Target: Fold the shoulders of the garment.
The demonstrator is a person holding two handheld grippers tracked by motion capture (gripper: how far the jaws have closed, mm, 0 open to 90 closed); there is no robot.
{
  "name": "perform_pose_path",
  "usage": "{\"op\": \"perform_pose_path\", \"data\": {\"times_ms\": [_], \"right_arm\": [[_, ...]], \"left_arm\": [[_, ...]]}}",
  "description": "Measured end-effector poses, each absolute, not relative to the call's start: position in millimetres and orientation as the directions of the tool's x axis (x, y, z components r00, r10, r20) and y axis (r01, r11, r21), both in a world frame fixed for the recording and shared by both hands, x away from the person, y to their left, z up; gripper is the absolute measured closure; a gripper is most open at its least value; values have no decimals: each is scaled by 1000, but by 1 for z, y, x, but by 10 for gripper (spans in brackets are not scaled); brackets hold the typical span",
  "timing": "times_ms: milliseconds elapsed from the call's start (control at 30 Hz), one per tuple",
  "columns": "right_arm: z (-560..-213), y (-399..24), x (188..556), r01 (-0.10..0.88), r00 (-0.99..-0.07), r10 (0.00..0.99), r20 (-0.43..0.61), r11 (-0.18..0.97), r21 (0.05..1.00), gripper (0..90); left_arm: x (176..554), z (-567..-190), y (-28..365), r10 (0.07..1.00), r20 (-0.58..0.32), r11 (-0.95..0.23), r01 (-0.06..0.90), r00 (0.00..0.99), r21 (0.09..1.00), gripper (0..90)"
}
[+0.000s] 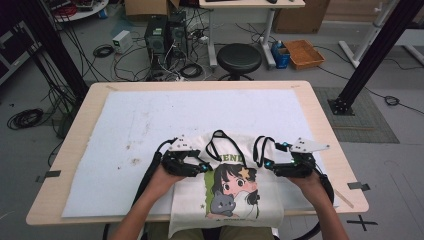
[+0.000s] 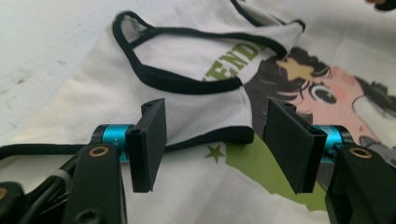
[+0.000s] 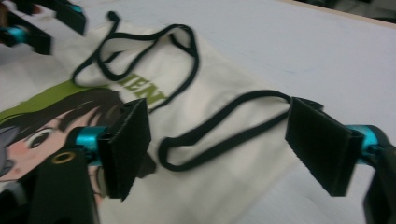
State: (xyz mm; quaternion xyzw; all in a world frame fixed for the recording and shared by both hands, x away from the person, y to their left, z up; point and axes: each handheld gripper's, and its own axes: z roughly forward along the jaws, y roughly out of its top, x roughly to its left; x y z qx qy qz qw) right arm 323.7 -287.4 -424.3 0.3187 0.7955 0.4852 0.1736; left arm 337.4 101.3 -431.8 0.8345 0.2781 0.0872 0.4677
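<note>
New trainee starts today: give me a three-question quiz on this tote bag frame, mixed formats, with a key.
1. True or false: the cream cloth tote bag with a cartoon girl print hangs partly over the near edge of the light wooden table.
2. Multiple choice: what colour are the bag's strap loops? A red, B black, C green.
3. Fill in: the left claw and the right claw both have their jaws ____, with nothing pinched between them.

Key: 1 true; 2 B; 3 open.
</note>
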Motion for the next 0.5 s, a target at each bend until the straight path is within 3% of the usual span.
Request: {"op": "perform_pose_path", "data": {"times_ms": [33,133,233,300,333,367,400,433,467,500], "right_arm": [[-424,-287,324,339,-737,676,33,326,883,301],[-429,-263,321,291,-840,543,-9,464,837,468],[-433,-253,320,279,-853,521,-40,518,809,473],[-438,-247,323,267,-848,525,-75,544,795,539],[-438,-247,323,267,-848,525,-75,544,795,539],[-439,-246,326,264,-845,528,-88,553,790,575],[-442,-244,328,269,-833,540,-121,586,764,669],[-442,-244,328,269,-833,540,-121,586,764,669],[-446,-244,330,267,-834,532,-144,619,738,824],[-446,-244,330,267,-834,532,-144,619,738,824]], "left_arm": [[336,-434,97,546,-100,-418,374,832,828,395],[337,-442,79,518,-72,-461,349,852,816,395],[339,-451,61,522,-11,-530,335,853,779,397],[339,-449,58,544,55,-555,310,837,772,582],[339,-448,59,550,64,-555,307,833,773,582],[339,-447,61,549,94,-571,291,830,767,706],[338,-446,64,553,97,-571,292,828,768,824],[339,-445,68,551,68,-557,306,832,772,824],[339,-443,75,548,65,-556,306,834,773,831],[338,-440,81,545,62,-552,302,836,777,831]]}}
